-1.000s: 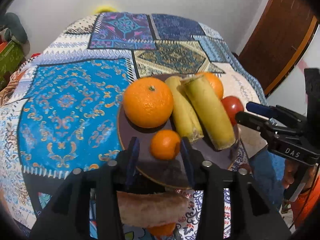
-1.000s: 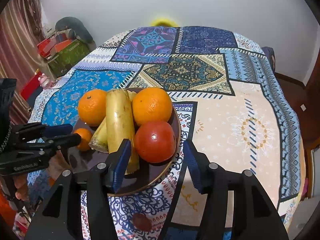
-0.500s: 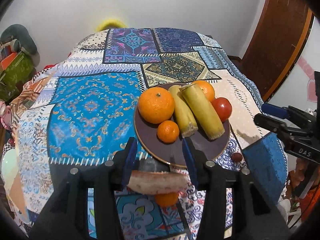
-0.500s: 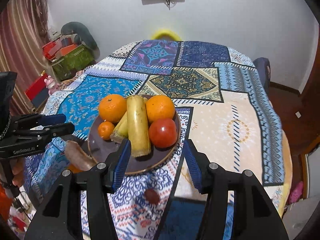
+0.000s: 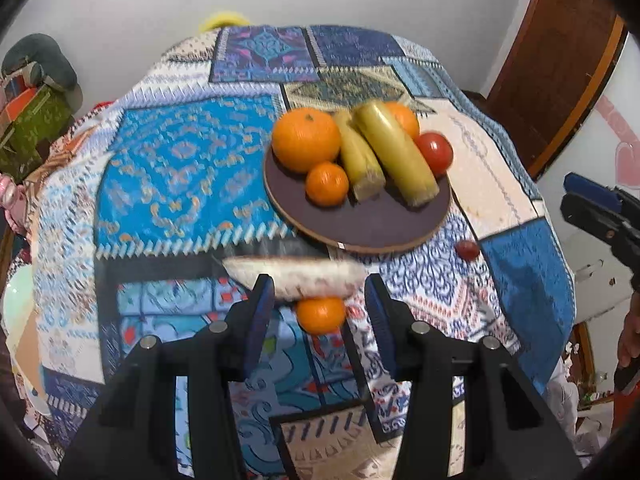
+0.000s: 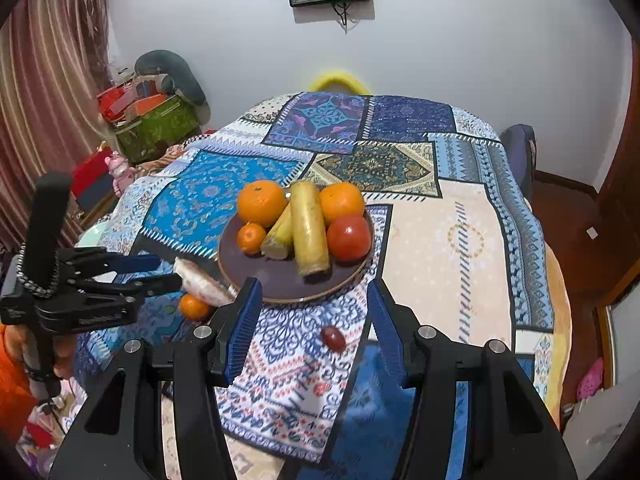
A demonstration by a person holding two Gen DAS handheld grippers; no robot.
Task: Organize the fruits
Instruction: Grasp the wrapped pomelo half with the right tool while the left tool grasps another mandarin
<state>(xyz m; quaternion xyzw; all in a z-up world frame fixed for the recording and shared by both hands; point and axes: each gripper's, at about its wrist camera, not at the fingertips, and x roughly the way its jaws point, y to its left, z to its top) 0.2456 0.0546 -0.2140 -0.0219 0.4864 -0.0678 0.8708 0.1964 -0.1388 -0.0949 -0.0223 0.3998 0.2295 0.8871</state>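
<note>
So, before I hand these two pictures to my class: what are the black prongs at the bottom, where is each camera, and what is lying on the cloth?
There is no robot here. A person holds a hand-held gripper in each hand, each with a fisheye camera looking along its two blue-padded fingers. One picture comes from the left hand-held gripper, the other from the right hand-held gripper, and each also shows the other from the side. Both stand open and hold nothing. On the patterned cloth sits a dark plate with two big oranges, a small orange, a tomato and two long yellow fruits. Off the plate lie a pale brownish oblong item, another small orange and a small dark red fruit.
</note>
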